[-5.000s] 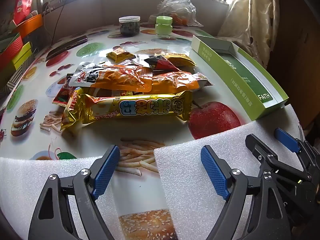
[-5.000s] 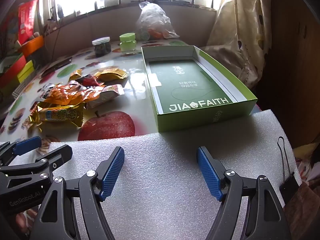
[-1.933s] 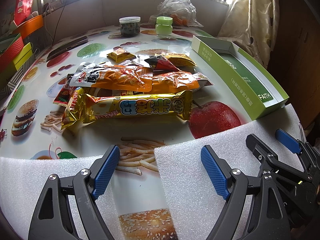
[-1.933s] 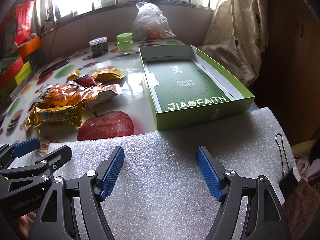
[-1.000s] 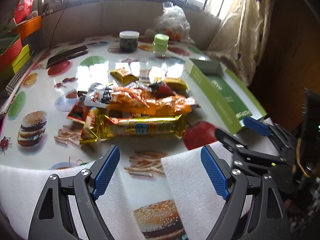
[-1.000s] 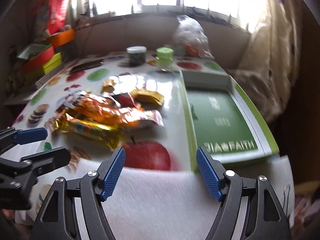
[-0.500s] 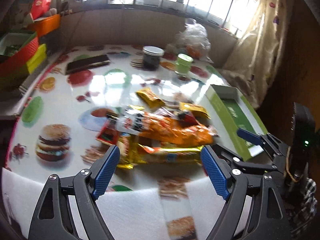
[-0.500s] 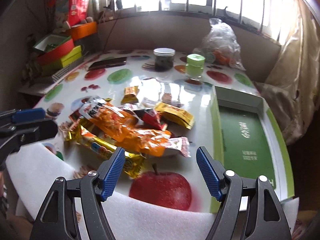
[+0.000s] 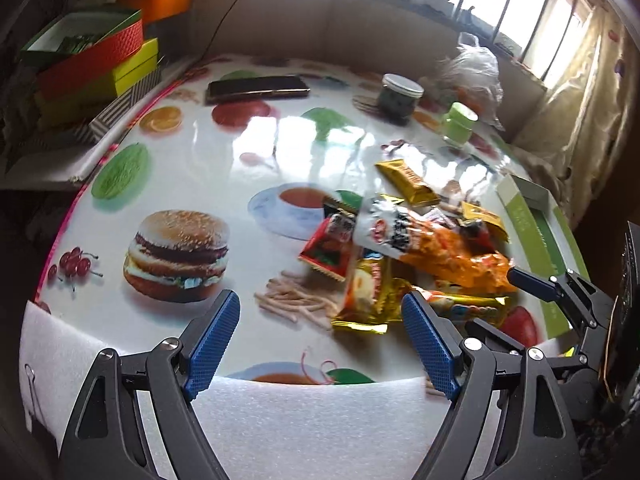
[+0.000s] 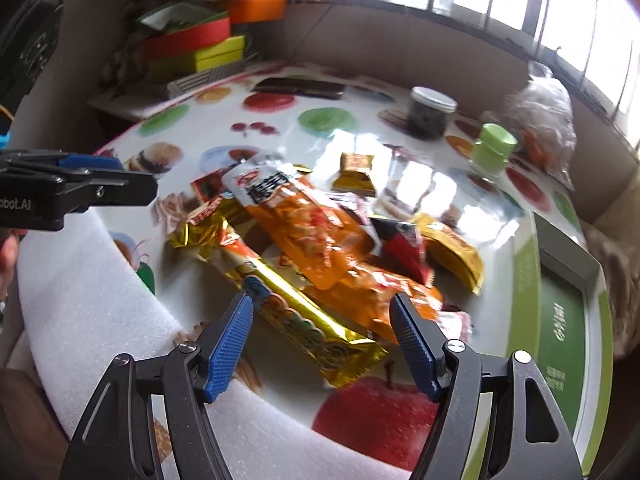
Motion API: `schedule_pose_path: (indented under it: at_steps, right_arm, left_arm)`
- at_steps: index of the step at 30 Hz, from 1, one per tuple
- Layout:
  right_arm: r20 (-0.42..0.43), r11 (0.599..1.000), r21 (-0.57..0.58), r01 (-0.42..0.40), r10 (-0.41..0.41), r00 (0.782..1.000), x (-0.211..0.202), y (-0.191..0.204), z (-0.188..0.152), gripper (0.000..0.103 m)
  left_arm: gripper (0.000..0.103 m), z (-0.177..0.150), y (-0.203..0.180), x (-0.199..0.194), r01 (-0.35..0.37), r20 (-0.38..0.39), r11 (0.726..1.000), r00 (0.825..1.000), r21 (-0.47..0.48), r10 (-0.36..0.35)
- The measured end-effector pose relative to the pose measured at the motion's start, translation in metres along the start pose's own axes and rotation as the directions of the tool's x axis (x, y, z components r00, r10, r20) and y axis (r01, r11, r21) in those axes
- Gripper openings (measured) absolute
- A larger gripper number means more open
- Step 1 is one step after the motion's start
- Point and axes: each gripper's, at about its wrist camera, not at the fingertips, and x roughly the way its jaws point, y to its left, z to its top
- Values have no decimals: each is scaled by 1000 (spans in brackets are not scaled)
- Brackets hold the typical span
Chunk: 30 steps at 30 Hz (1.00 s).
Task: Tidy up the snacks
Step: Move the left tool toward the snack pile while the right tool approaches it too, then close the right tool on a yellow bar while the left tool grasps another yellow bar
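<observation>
Snacks (image 10: 320, 264) lie heaped on the tabletop (image 9: 224, 168) beside the green box (image 10: 560, 320), both grippers' jaws wide open and empty, so a careless grab at overlapping wrappers could drag neighbours along.

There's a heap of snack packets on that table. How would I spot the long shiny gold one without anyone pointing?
Start at the round table printed with fruit and burgers, and find the snack pile near its front edge. The long gold bar lies along the pile's near side, just above the printed red apple. Unlike the orange pouches beside it, it is metallic gold with colourful round lettering.
</observation>
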Motion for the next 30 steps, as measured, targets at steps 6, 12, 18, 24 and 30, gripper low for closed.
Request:
schedule_pose_path:
  at_steps: [6,12,18,24,30]
  right_arm:
    - [-25,993,-114,24,-27,999,15,18,7,70]
    - [-20,983,-177,48,-53,998,23,31,9,43]
    - [-8,989,-141,42,-43,999,16,30,8,28]
    - [-7,998,-47,33,-33,999,9,17,6,25]
    - [25,995,99,18,-20,999,-7,-1,2,23]
  left_arm:
    - [84,0,3,9,1,-27,1000,1000,-13,-1]
    - [84,1,2,16,18,-43,1000,999,-5,-18]
    - [84,3,-3,24,29,-55,999,998,19,-28]
    - [83,8,-8,31,57,-49,998,997,21,-56]
    - [80,13,-19,41,54,-57,997,997,57,-51]
